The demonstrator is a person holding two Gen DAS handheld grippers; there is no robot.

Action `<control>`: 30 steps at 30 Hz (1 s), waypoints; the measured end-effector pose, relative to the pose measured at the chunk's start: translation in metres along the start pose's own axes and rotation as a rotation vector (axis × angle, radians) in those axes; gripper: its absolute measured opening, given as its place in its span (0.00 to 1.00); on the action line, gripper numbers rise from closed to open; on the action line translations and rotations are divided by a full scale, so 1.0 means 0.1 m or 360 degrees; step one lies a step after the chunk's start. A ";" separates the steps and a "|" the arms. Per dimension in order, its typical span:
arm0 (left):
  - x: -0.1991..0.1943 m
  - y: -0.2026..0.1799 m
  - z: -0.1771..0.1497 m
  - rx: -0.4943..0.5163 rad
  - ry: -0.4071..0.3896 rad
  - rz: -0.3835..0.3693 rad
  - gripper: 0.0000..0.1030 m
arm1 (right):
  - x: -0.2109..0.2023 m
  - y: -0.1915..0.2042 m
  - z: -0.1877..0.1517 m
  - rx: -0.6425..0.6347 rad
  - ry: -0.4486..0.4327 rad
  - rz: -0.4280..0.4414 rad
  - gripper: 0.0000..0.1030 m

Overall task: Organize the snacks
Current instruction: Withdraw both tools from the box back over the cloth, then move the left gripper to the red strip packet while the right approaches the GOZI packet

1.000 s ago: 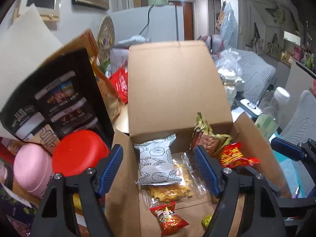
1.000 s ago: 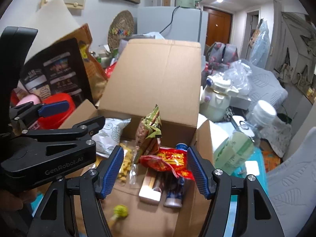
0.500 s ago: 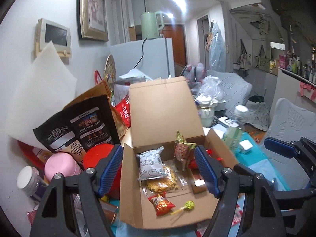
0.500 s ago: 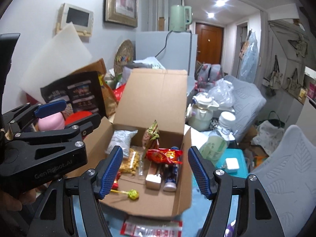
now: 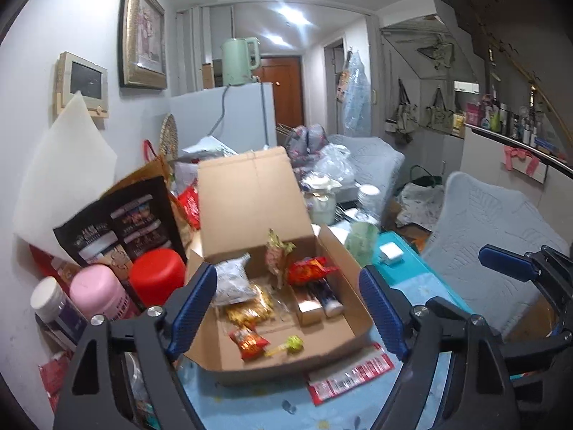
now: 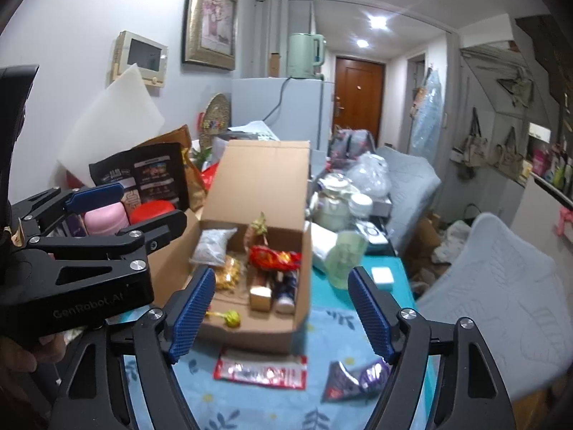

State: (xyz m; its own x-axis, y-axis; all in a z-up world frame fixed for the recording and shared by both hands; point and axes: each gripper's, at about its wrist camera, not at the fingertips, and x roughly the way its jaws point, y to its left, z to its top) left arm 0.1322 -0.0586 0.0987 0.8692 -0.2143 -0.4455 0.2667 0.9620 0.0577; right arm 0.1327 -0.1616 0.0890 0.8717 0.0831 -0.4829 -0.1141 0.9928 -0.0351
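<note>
An open cardboard box stands on the blue tablecloth with its lid up. It holds several snacks: a grey-white bag, a yellow snack bag, a red bag, a small red packet and a green lollipop. A red-and-clear packet and a purple packet lie on the cloth in front of the box. My left gripper is open and empty, held back from the box. My right gripper is open and empty beside it.
Left of the box stand a red container, a pink bottle and a black printed bag. A green cup and a white teapot sit to the right. A grey chair stands at the right.
Both grippers have pulled back and up from the box. The whole box and the packets in front of it now show. Both stay open.
</note>
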 end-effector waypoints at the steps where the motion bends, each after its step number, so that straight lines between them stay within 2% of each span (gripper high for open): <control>1: 0.01 -0.02 -0.03 0.0001 0.0021 -0.0020 0.80 | -0.02 -0.02 -0.04 0.0004 0.0006 -0.0007 0.75; 4: 0.01 -0.08 -0.15 -0.0020 0.0056 -0.0089 0.80 | -0.06 -0.05 -0.17 0.0015 0.0030 -0.0055 0.76; 11: 0.08 -0.18 -0.39 0.0002 0.0111 -0.0089 0.80 | -0.04 -0.12 -0.49 0.0062 0.0107 -0.0063 0.76; 16: 0.26 -0.21 -0.59 -0.0009 0.0196 -0.0104 0.80 | 0.06 -0.17 -0.71 0.0117 0.0173 -0.0036 0.76; 20: 0.45 -0.21 -0.77 -0.0029 0.0283 -0.0082 0.80 | 0.17 -0.23 -0.88 0.0153 0.0221 -0.0075 0.76; 25: 0.65 -0.26 -0.93 -0.0045 0.0373 -0.0114 0.80 | 0.39 -0.31 -1.09 0.0224 0.0311 -0.0019 0.76; 30: 0.84 -0.35 -1.05 -0.0020 0.0431 -0.0126 0.80 | 0.52 -0.40 -1.20 0.0271 0.0338 -0.0059 0.76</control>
State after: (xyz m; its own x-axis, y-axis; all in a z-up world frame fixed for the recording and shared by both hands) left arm 0.1518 -0.0920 -0.0345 0.7025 -0.2377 -0.6708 0.3230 0.9464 0.0030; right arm 0.1259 -0.2067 -0.0399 0.7521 0.0443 -0.6576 0.0134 0.9965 0.0824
